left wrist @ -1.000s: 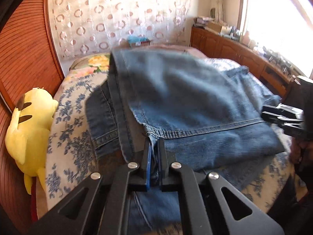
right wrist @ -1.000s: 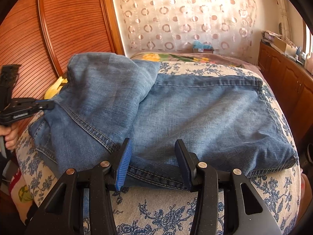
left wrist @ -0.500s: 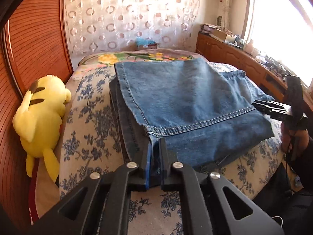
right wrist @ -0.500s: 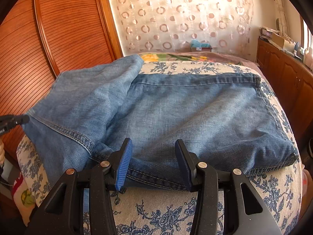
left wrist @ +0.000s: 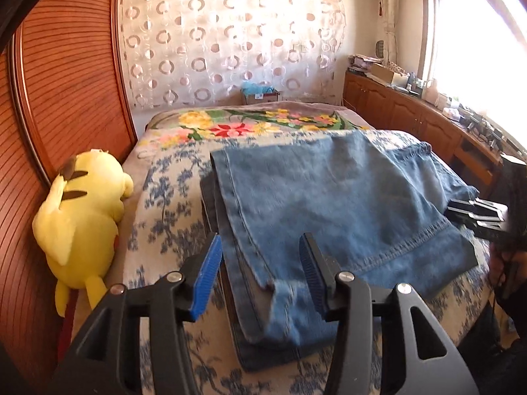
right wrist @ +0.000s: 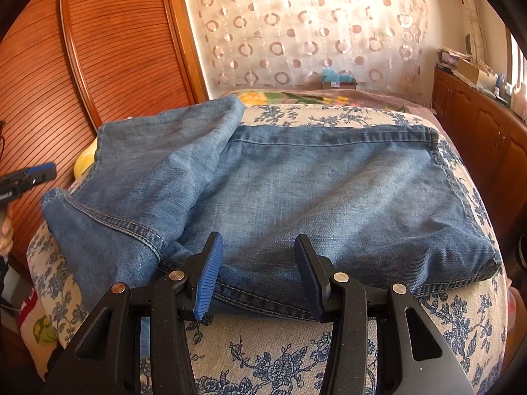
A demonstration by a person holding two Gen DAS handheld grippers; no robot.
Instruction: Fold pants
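Left gripper (left wrist: pixel 260 276) has just opened, jeans (left wrist: pixel 329 217) folded on bed (left wrist: pixel 158 197).

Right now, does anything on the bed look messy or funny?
Yes. The jeans are not folded neatly: the top flap lies slanted across the left side, its hem sticking out past the layers beneath. Nothing looks torn or spilled.

I see faded blue denim pants (left wrist: pixel 322 204) with paler stitched seams, darker blue at the folded layers underneath. The bed cover (right wrist: pixel 296 355) is cream with blue flower sprigs; at twelve o'clock a blanket (left wrist: pixel 263 121) shows red, yellow and pink blooms with green leaves. At nine o'clock the plush toy (left wrist: pixel 79 217) is bright yellow with dark stripes. My left hand-held gripper (left wrist: pixel 260 276) is black with blue ribbed pads. The curtain (left wrist: pixel 230 39) carries pinkish rings and dots.
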